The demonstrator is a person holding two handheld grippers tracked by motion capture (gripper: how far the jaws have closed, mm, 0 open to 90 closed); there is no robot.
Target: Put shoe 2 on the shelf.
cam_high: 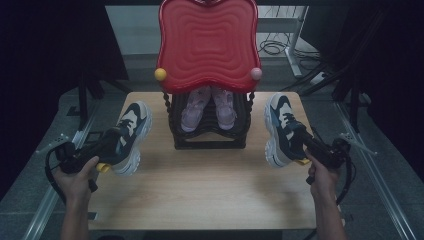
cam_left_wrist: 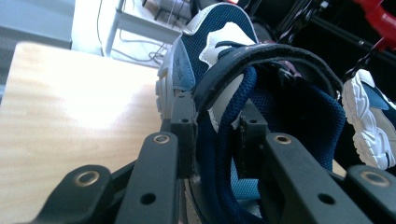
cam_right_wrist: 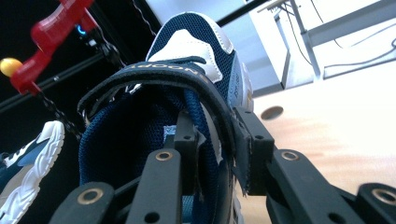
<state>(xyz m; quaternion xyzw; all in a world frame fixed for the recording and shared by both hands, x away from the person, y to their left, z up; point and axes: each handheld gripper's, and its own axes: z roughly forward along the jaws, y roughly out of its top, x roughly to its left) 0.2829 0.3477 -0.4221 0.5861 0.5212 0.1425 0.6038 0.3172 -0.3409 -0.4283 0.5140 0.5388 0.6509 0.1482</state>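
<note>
Left gripper (cam_high: 111, 150), right gripper (cam_high: 300, 145): each clamped on a navy sneaker's collar.
Left sneaker (cam_high: 131, 135), right sneaker (cam_high: 281, 127): keep pinched firmly, level, clear of rack (cam_high: 210, 137) before shelving.

from above the scene is dim: the room around my table (cam_high: 200, 195) is nearly black, and only the wood top and the red tray (cam_high: 207, 45) catch soft light. faint shadows lie under both shoes. the picture is a little soft and grainy. in my left gripper view the tabletop (cam_left_wrist: 70, 107) burns out to white glare, while the shoe's (cam_left_wrist: 280, 112) inside sinks into dark. my right gripper view shows the same glare on the wood (cam_right_wrist: 336, 121) and the bright floor behind. in both, my jaws close up are blurred.
</note>
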